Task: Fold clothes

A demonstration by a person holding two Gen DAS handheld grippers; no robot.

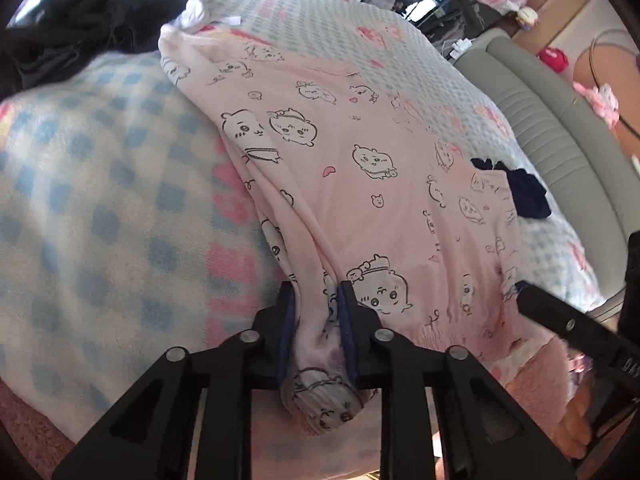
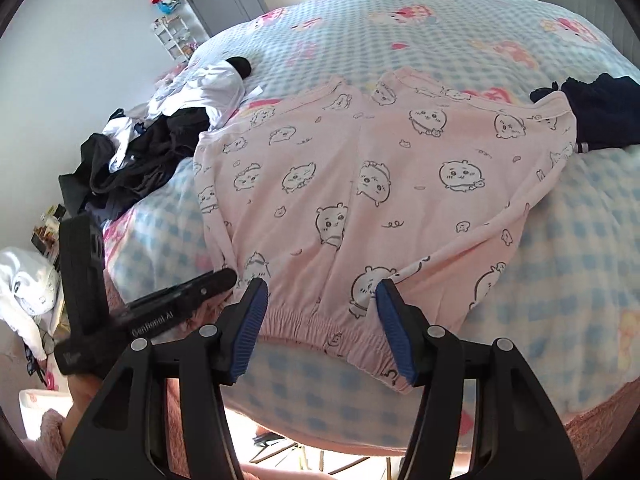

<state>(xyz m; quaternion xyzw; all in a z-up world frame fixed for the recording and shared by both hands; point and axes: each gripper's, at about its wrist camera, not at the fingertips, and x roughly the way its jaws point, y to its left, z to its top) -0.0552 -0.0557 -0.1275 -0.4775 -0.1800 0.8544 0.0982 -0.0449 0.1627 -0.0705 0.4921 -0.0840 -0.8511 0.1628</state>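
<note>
- Checked blue-and-white blanket [image 2: 540, 240] with pink cartoon prints covers the bed; grey door and white wall beyond.
- Pink cartoon-print pyjama bottoms [image 2: 360, 184] lie flat mid-bed, legs running away toward the far side, elastic waistband at the near edge.
- Dark clothes pile [image 2: 136, 160] left, navy garment [image 2: 600, 112] at the right cuff.
- Left gripper [image 1: 316, 312] clamps bunched waistband fabric.
- Right gripper [image 2: 322, 300] stands apart over the waistband, gripping nothing.
</note>
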